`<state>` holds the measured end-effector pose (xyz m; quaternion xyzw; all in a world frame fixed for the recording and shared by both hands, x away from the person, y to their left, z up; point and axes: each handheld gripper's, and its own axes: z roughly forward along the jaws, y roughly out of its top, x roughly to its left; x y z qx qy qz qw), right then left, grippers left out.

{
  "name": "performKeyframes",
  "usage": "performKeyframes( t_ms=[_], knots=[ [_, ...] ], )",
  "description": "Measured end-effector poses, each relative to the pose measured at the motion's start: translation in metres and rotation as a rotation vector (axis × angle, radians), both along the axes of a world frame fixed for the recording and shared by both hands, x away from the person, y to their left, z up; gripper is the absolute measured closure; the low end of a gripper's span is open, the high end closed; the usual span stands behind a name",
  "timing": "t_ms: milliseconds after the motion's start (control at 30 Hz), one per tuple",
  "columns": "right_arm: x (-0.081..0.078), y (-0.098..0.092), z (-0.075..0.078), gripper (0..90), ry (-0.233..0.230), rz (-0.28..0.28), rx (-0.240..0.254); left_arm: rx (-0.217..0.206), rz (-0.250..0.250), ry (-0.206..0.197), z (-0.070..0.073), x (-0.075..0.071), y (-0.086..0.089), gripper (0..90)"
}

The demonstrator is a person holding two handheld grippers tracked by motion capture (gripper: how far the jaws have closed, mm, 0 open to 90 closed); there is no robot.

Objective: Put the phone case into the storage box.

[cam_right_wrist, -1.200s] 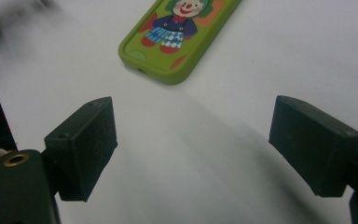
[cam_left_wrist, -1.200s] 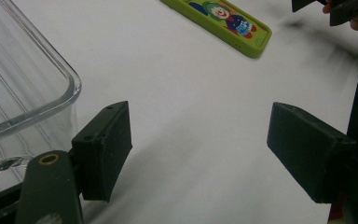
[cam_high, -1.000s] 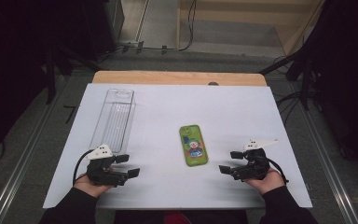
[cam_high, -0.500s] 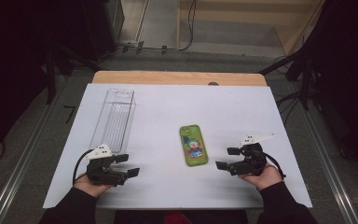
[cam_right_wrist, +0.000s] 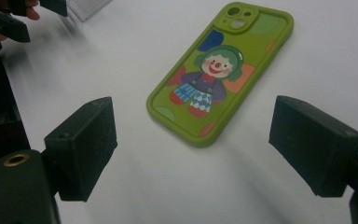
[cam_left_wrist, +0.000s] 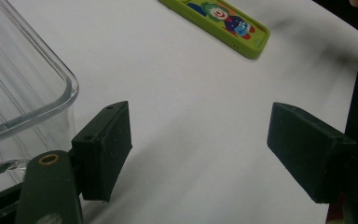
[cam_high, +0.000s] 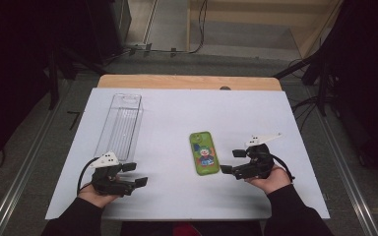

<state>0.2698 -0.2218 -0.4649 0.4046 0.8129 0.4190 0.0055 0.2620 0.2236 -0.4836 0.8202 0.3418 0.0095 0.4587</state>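
A green phone case (cam_high: 204, 152) with a clown picture lies flat on the white table, camera cut-out toward the far side. My right gripper (cam_high: 232, 161) is just right of it, pointing left at it, jaws open with nothing between them; in the right gripper view the phone case (cam_right_wrist: 220, 72) lies a little ahead of the open gripper (cam_right_wrist: 193, 147). My left gripper (cam_high: 136, 174) rests near the front left, open and empty, beside the near end of a clear plastic box (cam_high: 120, 125). In the left gripper view the clear plastic box (cam_left_wrist: 14, 88) is at left and the phone case (cam_left_wrist: 221, 21) far ahead.
The white table (cam_high: 177, 113) has a wooden strip (cam_high: 187, 81) along its far edge. Dark floor, metal rails and cables surround it. Open surface lies between the box and the case.
My right gripper has moved left and slightly up toward the phone case. The left gripper, the case and the box have stayed put.
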Motion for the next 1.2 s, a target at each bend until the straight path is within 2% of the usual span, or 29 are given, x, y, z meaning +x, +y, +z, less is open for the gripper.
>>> performKeyframes(
  t_ms=[1100,1200],
  knots=[
    [0.021,0.04,0.008,13.9,-0.002,0.057,-0.01,-0.005,0.002,0.002,0.0,0.0,0.0,22.2],
    [0.023,0.044,0.007,18.8,0.003,0.06,-0.012,-0.005,0.0,0.002,0.0,0.0,0.0,22.2]
  ],
)
